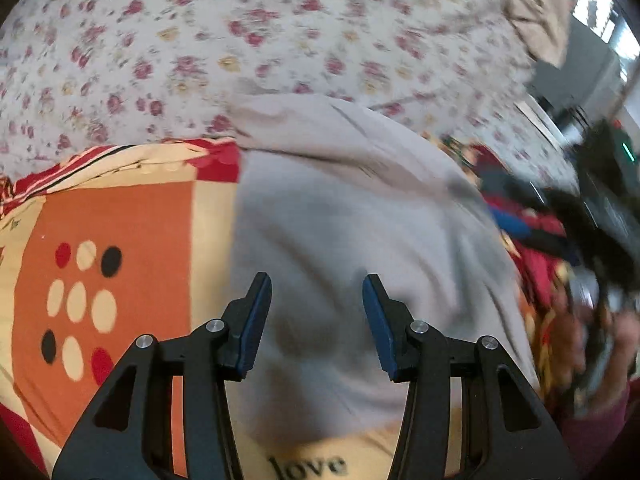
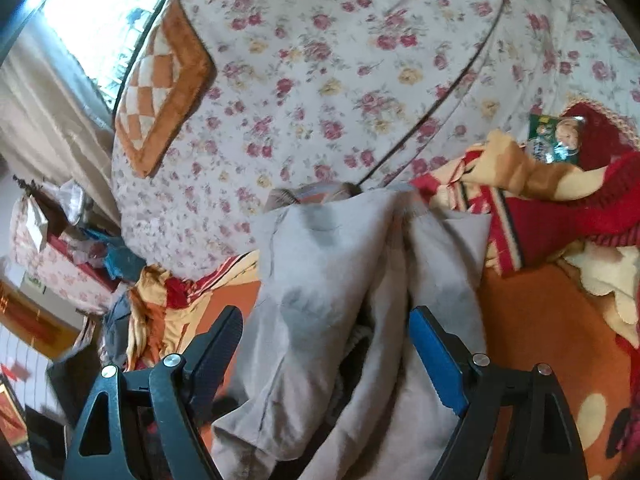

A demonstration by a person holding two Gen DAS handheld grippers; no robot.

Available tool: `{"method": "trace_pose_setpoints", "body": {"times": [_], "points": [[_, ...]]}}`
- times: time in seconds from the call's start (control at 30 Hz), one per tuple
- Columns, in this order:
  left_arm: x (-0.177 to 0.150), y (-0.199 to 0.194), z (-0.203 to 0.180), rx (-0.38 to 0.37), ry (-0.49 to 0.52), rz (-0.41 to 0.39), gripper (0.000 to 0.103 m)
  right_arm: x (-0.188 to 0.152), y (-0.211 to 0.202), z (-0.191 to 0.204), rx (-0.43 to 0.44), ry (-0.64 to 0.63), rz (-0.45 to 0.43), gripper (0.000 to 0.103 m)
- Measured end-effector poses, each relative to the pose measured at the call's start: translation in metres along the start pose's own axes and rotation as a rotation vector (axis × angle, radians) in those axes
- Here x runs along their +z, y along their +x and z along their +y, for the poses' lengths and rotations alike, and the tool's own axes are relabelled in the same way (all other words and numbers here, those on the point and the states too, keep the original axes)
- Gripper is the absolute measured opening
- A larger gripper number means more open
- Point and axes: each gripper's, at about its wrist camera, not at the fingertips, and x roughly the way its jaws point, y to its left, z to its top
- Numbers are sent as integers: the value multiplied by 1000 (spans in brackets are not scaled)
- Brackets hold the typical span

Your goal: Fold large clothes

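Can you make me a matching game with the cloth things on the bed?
Things:
1. plain grey garment
2. floral bed sheet
3. orange checkered cushion
4. orange blanket with round dots

Places:
A. far back by the bright window
B. under the grey garment, showing the word "love"
C. right in front of both open jaws
D. covering the bed behind everything

Pairs: 1-C, 2-D, 3-A, 4-B
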Motion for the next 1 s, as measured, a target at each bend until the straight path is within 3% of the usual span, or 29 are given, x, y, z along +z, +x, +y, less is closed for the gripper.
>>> {"method": "trace_pose_setpoints", "body": {"times": [0.1,0.2,0.23,0.27,0.3,0.37,0.43,0.6,0.63,0.7,0.77,0.83,1.0], "points": [[32,30,13,94,-15,3,46,-6,13,4,10,-17,64,84],[55,54,24,129,-37,13,46,-13,25,7,-19,-59,102,84],[65,64,28,132,-49,14,46,-15,30,10,-34,-98,107,79],[71,70,28,131,-55,13,46,-16,34,14,-68,-154,92,69],[77,78,27,126,-61,16,46,-17,36,15,-98,-184,68,43],[90,90,23,105,-63,26,46,-14,39,10,-117,-176,40,25],[99,95,11,99,-39,23,46,-10,33,5,-87,-143,19,16],[113,93,-39,2,85,-31,46,-6,-4,8,-152,-209,-37,14],[112,97,-47,8,108,-35,47,-4,-6,3,-185,-203,-43,14],[105,115,-52,87,129,10,47,-1,4,-19,-199,-143,-7,15],[95,125,-46,101,120,46,47,0,17,-34,-186,-76,47,22],[87,112,-34,82,88,24,47,2,15,-36,-199,-54,46,51],[63,54,-15,105,58,-22,48,9,-32,-10,-339,-162,-108,54]]}}
